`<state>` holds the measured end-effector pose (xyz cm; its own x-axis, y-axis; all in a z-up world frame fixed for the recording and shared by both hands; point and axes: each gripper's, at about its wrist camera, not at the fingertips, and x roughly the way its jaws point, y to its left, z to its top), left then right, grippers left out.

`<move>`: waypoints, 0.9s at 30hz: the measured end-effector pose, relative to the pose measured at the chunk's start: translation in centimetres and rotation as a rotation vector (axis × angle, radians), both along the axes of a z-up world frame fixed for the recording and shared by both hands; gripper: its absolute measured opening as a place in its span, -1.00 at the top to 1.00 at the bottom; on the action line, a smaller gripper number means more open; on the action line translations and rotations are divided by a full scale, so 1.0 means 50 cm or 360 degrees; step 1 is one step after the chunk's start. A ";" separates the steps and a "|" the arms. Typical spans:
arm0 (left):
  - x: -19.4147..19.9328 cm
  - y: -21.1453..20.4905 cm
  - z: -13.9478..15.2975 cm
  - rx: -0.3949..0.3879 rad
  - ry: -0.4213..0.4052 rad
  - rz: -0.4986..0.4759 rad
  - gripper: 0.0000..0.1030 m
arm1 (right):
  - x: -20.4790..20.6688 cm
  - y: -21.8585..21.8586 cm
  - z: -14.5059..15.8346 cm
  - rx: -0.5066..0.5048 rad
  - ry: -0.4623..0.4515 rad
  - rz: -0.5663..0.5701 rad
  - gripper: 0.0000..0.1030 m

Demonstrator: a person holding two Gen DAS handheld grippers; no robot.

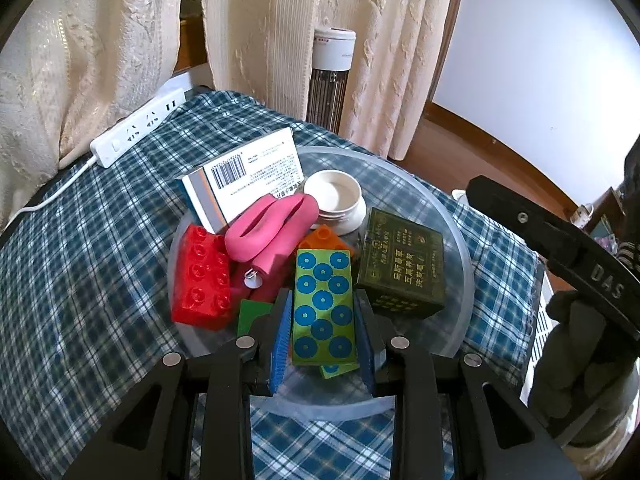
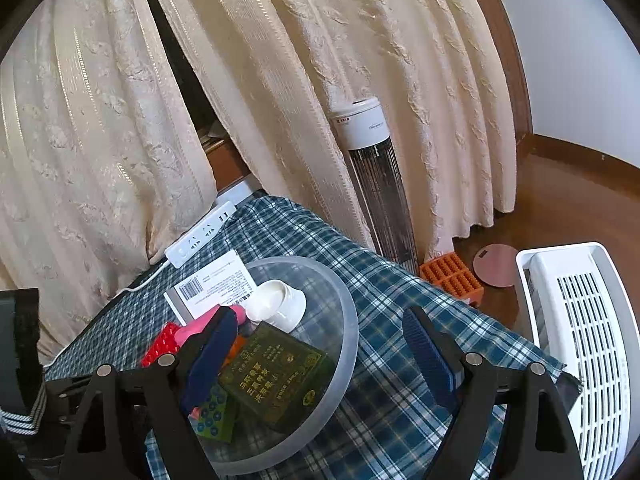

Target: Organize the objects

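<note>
A clear round tray on the checked tablecloth holds a heap of objects. My left gripper hangs just above its near side, shut on a green block with blue dots, blue pads on both long sides. Behind it lie a red brick, a pink silicone piece, a white barcode box, a white jar, an orange brick and a dark green box. My right gripper stands open over the tray's right rim, above the dark green box, holding nothing.
A white power strip lies at the table's back left, against cream curtains. A tower heater stands behind the table. To the right are a white slatted basket, an orange block and a pink disc on the floor.
</note>
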<state>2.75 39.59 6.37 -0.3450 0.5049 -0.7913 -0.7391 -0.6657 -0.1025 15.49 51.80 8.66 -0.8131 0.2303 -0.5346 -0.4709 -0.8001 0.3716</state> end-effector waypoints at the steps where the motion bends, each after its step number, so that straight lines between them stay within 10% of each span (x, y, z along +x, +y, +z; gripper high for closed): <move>1: 0.000 0.003 -0.002 -0.0002 0.0000 -0.0001 0.41 | 0.000 0.000 0.001 0.0000 0.0001 0.0000 -0.70; 11: -0.010 0.006 -0.012 0.0038 -0.0055 0.0010 0.19 | 0.013 0.000 0.004 -0.0004 0.0010 -0.0020 -0.70; 13: -0.009 -0.002 -0.006 0.0052 -0.0029 0.0029 -0.13 | 0.018 0.000 0.005 -0.0009 0.0011 -0.0028 -0.70; 27: 0.016 -0.091 0.033 0.0078 0.0202 0.0204 -0.49 | 0.054 -0.065 -0.004 0.0069 -0.0106 0.0010 -0.94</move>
